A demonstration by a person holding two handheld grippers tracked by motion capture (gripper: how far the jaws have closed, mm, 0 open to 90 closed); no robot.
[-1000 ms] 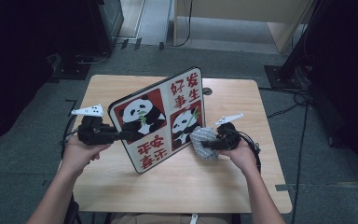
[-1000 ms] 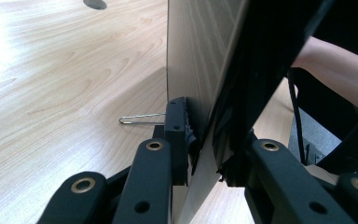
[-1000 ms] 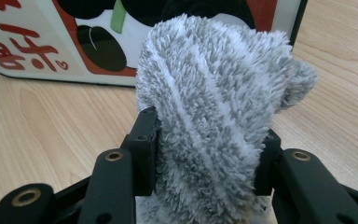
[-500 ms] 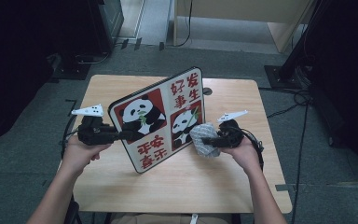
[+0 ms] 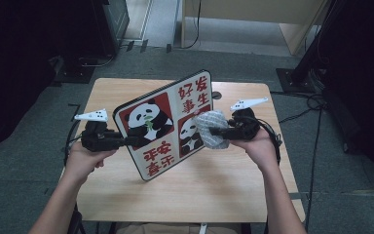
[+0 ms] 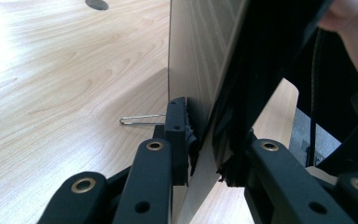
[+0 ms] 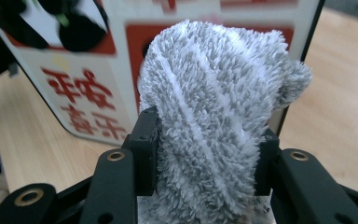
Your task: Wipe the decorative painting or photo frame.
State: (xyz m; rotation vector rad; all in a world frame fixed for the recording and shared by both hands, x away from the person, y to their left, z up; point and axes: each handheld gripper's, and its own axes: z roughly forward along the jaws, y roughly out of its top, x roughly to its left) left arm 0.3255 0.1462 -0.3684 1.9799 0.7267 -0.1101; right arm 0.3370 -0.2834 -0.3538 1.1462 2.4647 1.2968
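Note:
A white board [image 5: 168,124] printed with pandas and red characters stands tilted on its lower edge on the wooden table [image 5: 224,190]. My left gripper [image 5: 126,141] is shut on the board's left edge; its jaws clamp the thin board edge [image 6: 205,154] from both sides. My right gripper [image 5: 214,130] is shut on a grey fluffy cloth [image 5: 210,128], held against the board's printed face at its right part. In the right gripper view the cloth [image 7: 214,126] bulges between both jaws, with the board [image 7: 88,93] just behind it.
A bent metal wire clip [image 6: 137,120] lies on the table beside the board. A round hole [image 5: 216,95] sits in the tabletop at the back. Dark stands and cables [image 5: 311,105] surround the table on the grey floor.
My right gripper has risen with the cloth, sliding up the board's face. The left gripper and the board have stayed put.

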